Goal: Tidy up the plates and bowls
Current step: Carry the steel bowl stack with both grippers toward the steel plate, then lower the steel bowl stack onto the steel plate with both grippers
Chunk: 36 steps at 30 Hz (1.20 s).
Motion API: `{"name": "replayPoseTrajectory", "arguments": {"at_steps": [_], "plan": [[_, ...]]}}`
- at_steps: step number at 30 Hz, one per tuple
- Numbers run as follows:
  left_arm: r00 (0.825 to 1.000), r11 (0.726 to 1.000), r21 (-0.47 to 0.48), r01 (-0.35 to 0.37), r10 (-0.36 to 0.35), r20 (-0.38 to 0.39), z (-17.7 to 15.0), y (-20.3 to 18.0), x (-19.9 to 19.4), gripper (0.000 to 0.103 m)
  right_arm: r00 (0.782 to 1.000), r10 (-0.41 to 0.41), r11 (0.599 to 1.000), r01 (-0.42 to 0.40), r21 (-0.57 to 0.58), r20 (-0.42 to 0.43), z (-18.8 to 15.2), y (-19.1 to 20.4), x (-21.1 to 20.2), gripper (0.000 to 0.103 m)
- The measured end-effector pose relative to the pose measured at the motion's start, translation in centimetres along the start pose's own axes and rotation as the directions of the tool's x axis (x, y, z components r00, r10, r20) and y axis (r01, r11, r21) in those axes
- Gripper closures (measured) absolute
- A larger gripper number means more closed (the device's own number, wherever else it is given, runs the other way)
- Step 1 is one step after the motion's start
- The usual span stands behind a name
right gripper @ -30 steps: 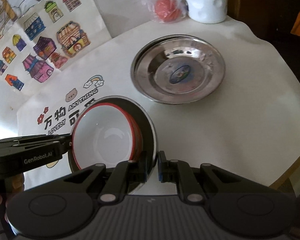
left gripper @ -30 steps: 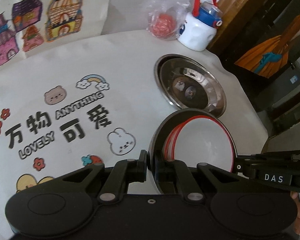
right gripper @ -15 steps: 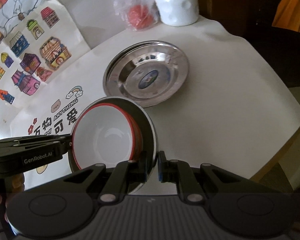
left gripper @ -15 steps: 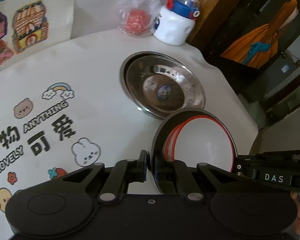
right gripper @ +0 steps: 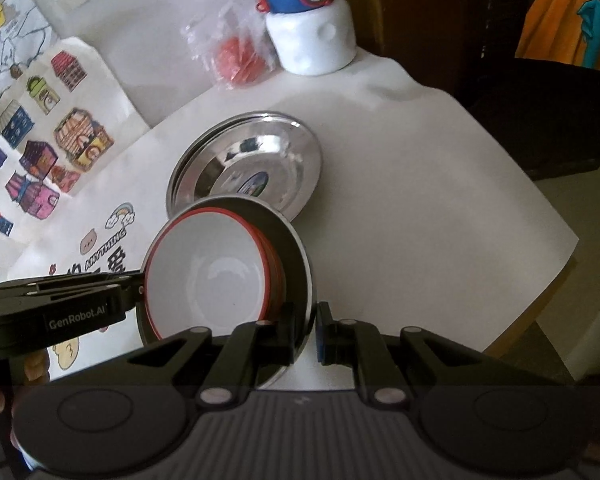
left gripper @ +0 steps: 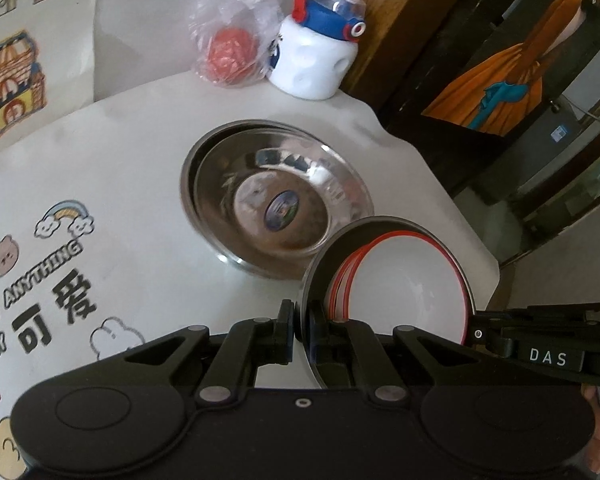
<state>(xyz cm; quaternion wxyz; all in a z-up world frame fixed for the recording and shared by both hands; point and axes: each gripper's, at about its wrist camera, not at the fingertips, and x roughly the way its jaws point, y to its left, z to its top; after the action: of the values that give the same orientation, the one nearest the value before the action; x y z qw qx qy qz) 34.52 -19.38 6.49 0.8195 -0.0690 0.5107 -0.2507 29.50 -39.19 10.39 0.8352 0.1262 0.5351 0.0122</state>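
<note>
Gripping steel plate rims, both claws closed (bowl stack partly hidden)

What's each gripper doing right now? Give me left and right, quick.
Left gripper: shut on the metal plate that carries the red-rimmed bowls.
Right gripper: shut on the opposite rim of the same metal plate.

White table, cartoon wall posters; dark wooden cabinet, orange-dress painting
</note>
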Motion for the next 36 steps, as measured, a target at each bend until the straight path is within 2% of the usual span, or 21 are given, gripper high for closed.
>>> {"name": "replayPoseTrajectory", "arguments": {"at_steps": [13,26,36], "plan": [[0.999,1.0,0.002,-0.007,0.007,0.04,3.0,-0.9,0.2,0.098,0.999,0.009,1.0,-0.009,-0.001,0.045,2.7,-0.6,-0.5,0.092],[0.996,0.999,-0.03,-0.041,0.043,0.072,6.0,1.4,0.4,0.098,0.997,0.041,0.999,-0.04,-0.024,0.06,5.8,1.0,1.5,0.092],[0.995,0.997,-0.047,-0.061,0.064,0.072,7.7,3.4,2.1,0.098,0.997,0.042,0.999,-0.04,-0.032,0.06,7.7,1.9,4.1,0.092]]}}
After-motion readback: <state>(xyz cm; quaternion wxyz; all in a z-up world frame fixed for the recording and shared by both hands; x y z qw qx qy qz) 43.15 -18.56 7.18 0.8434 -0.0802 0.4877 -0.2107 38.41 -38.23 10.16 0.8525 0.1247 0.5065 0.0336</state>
